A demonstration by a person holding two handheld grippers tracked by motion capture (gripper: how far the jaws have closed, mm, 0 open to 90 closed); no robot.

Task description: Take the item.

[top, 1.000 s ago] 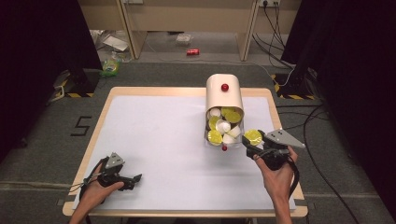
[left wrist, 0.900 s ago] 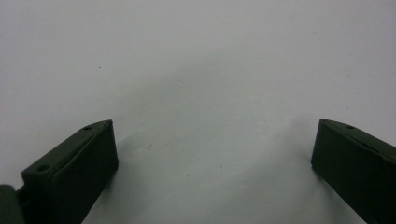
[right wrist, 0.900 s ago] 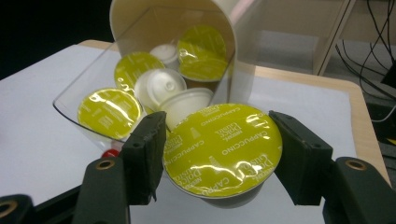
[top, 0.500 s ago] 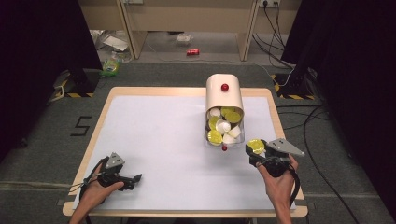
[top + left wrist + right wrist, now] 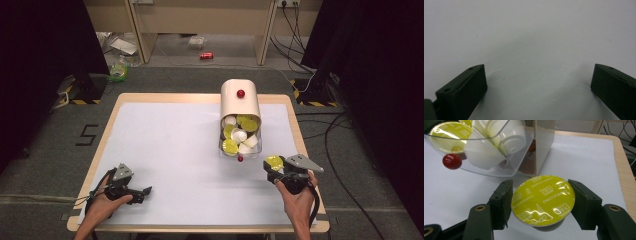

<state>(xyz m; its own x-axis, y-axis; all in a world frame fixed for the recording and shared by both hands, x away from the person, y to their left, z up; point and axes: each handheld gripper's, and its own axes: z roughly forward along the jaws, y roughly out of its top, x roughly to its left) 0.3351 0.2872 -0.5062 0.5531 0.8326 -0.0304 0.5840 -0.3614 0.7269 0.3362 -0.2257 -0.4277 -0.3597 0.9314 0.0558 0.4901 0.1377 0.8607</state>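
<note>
Capsule: a coffee capsule with a yellow-green foil lid sat pinched between the jaws of the right gripper, just above the white counter, near its right front corner.
Dispenser: the cream-and-clear capsule bin lay just beyond, more capsules heaped behind its clear front.
Left gripper: the left gripper rested low on the counter at front left, jaws spread wide with nothing between them.
Doing it well: judged from the pose, the capsule was being set down; best kept level, foil up, lowered until the base met the counter, then released without nudging the bin.
High view: gave both hands and the bin's whole layout.
Right gripper view: showed the lid's printed lettering, the pads pressing the rim, and a red knob.
</note>
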